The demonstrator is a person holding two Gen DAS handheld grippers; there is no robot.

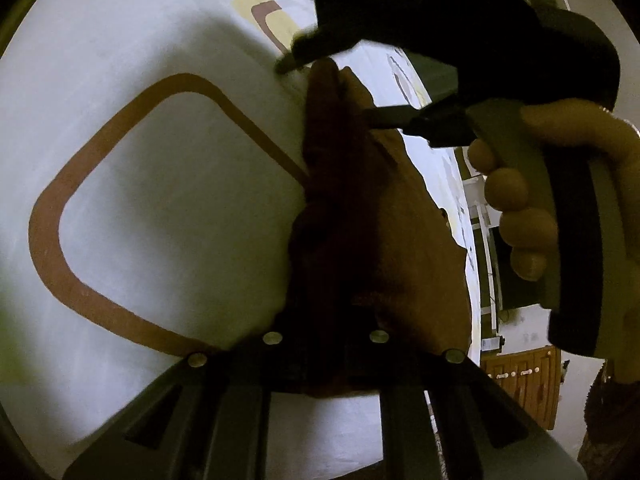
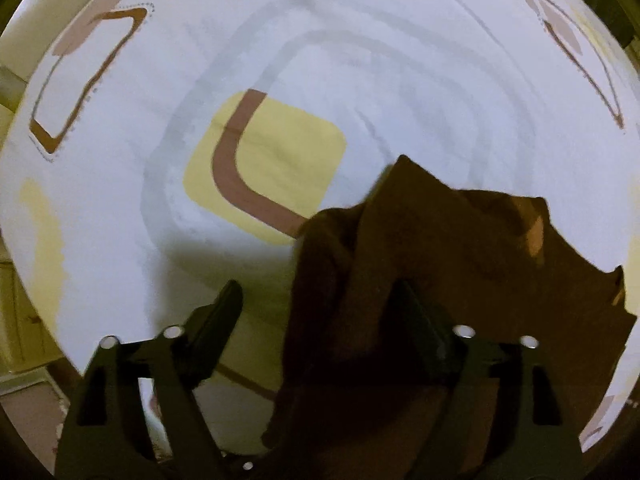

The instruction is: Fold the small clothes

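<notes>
The left claw (image 1: 326, 312) is pinched narrow on a bunched fold of the brown garment (image 1: 384, 216), which rises between its fingers. The right claw (image 2: 320, 316) stands half-wide over the same dark cloth, one finger (image 2: 218, 316) on bare sheet, the other over the fabric, nothing gripped. Its handle and the person's hand (image 1: 520, 208) crowd the left view's right side. Around lies a white patterned bedsheet (image 2: 360, 80), open to the left; its edge and wooden furniture (image 1: 524, 380) show far right.
</notes>
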